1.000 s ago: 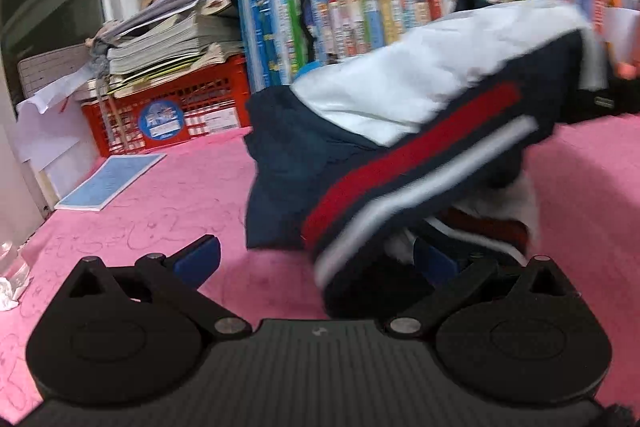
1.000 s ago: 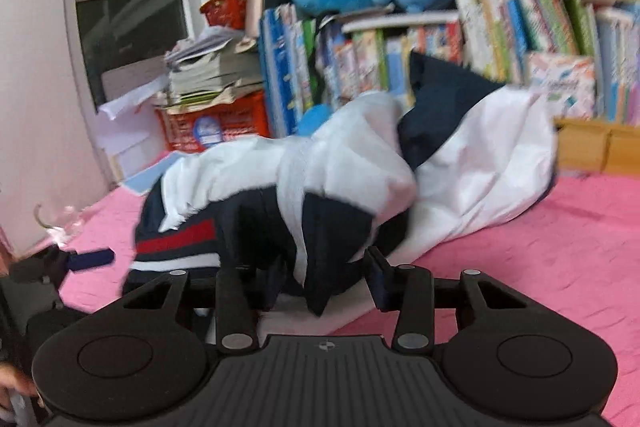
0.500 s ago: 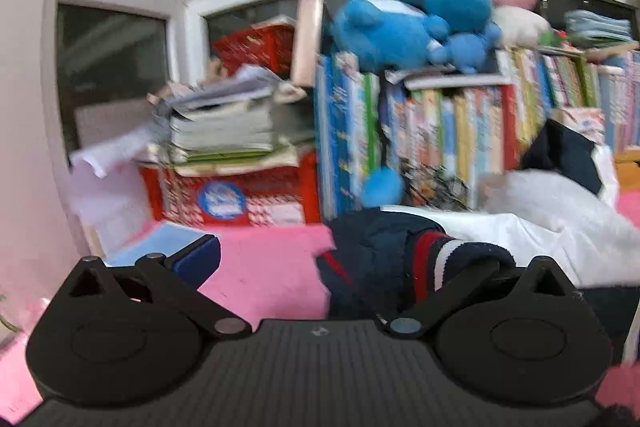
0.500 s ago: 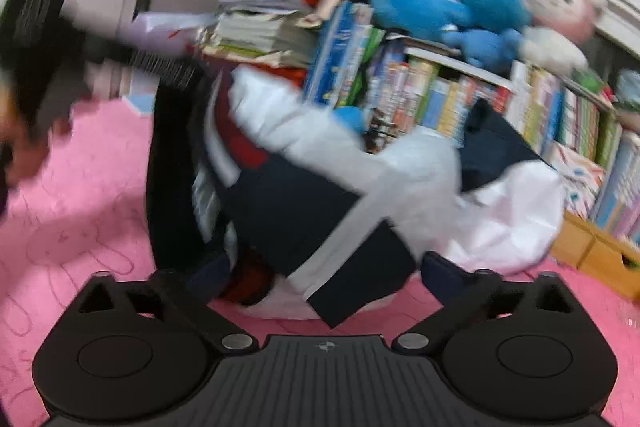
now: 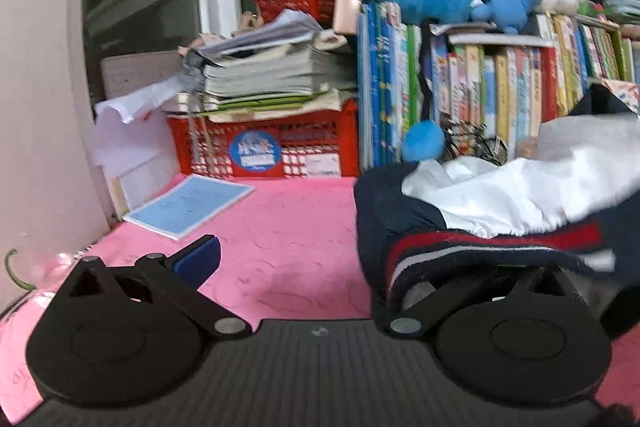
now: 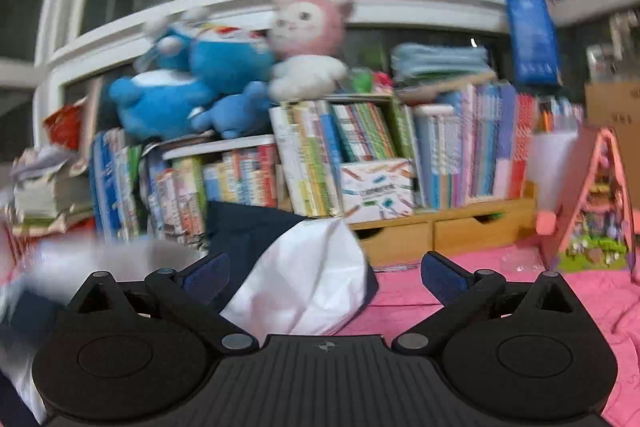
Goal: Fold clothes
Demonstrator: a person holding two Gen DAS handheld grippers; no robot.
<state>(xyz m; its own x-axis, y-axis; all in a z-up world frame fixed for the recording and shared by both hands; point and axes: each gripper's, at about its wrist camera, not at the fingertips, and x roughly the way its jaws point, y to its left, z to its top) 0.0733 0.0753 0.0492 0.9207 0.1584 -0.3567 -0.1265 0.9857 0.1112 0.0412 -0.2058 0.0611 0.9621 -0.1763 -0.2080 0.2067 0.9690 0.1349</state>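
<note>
Your left gripper [image 5: 320, 267] spread wide, navy-and-white garment [image 5: 500, 211] draped over its right finger at lower right of frame, your right gripper [image 6: 324, 277] wide open, empty, garment [image 6: 304, 275] bunched lower left on pink cloth [image 6: 500, 267].

Both grippers' fingers [image 5: 196, 259] [image 6: 440, 277] spread wide
</note>
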